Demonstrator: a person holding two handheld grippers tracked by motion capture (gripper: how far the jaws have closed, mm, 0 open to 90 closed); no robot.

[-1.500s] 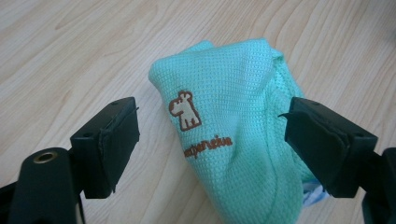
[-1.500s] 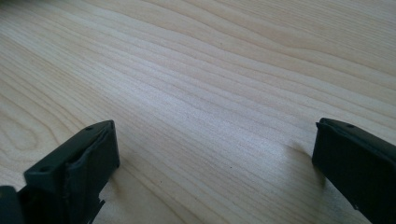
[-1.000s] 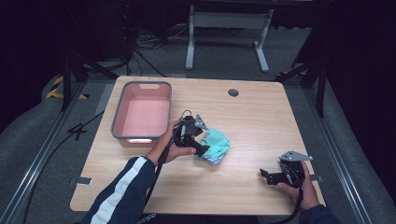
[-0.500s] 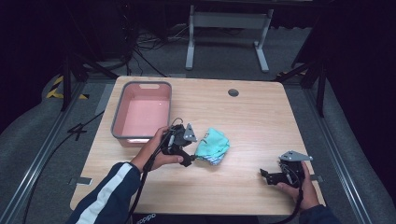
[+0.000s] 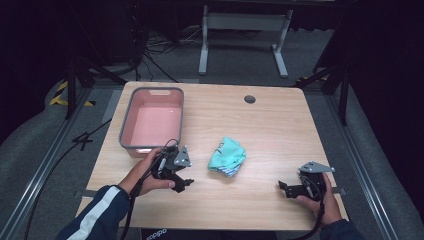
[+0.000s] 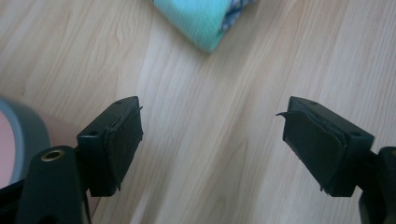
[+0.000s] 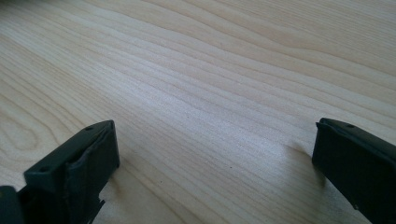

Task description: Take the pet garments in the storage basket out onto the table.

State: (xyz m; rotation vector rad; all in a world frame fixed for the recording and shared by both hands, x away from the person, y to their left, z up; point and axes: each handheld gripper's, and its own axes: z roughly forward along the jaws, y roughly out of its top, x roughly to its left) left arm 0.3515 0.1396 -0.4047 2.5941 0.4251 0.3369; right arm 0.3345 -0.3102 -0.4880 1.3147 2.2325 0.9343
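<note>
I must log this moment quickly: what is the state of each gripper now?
Left gripper: open, holding nothing; the folded cloth lies apart from it.
Right gripper: open, holding nothing, over bare table.

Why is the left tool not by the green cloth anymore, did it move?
Yes. The left tool has pulled back from the green cloth toward the table's near edge, beside the pink bin's near corner. Its jaws stand open and empty.

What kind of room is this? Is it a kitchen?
Probably a lab or workshop, not a kitchen: a bare wooden table in a dark room, cables on the floor, and a hand-held gripper with a trailing cable.
</note>
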